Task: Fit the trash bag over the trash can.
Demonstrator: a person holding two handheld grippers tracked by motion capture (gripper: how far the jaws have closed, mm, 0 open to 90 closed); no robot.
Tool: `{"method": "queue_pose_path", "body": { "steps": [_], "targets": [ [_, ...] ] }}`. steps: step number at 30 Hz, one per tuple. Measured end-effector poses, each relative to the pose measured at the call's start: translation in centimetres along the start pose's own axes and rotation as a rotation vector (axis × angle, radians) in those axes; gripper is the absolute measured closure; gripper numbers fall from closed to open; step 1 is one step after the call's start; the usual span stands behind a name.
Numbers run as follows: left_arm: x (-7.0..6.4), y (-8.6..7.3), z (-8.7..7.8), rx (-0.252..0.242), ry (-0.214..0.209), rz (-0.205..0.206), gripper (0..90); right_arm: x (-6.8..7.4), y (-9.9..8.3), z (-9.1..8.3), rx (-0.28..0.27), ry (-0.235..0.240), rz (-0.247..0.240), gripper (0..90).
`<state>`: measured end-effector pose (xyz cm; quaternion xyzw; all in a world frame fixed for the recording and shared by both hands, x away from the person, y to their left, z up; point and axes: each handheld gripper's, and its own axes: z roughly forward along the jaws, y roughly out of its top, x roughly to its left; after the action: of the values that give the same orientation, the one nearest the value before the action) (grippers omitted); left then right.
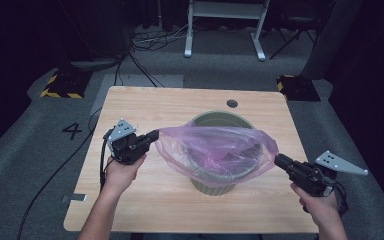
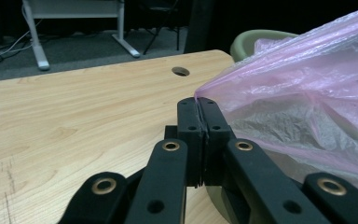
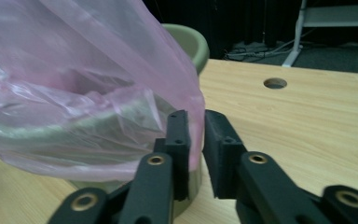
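Wooden table (image 1: 145,210) on grey carpet, carrying near its centre an olive-green bin (image 1: 219,120). Pink plastic bag (image 1: 215,147) stretched over the bin's mouth, pulled taut to both sides. Left gripper (image 2: 199,103), jaws pressed together on the bag's left edge. Right gripper (image 3: 196,135), jaws slightly parted with the bag's right edge lying between them. Small round hole (image 1: 232,103) in the tabletop beyond the bin.
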<state>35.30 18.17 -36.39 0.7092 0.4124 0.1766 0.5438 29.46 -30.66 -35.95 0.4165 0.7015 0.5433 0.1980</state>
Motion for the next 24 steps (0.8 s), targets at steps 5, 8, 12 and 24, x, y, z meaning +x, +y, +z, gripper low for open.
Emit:
{"method": "queue_pose_path", "body": {
  "steps": [5,8,12,24],
  "targets": [
    [-0.5,0.1,-0.5,0.009,-0.034,0.040,77.3,0.4,0.6,-0.2,-0.043,0.027,0.000,61.6],
    [-0.9,0.2,-0.7,0.013,-0.071,0.065,67.0,0.6,1.1,-0.1,-0.065,0.038,-0.009,57.7],
    [-1.3,0.7,-1.1,0.026,-0.128,0.097,54.5,0.7,1.8,0.2,-0.058,0.057,-0.024,51.4],
    [-2.9,4.1,-2.7,0.019,-0.253,0.249,23.5,1.3,4.5,1.0,-0.058,0.134,-0.121,41.0]
  ]
}}
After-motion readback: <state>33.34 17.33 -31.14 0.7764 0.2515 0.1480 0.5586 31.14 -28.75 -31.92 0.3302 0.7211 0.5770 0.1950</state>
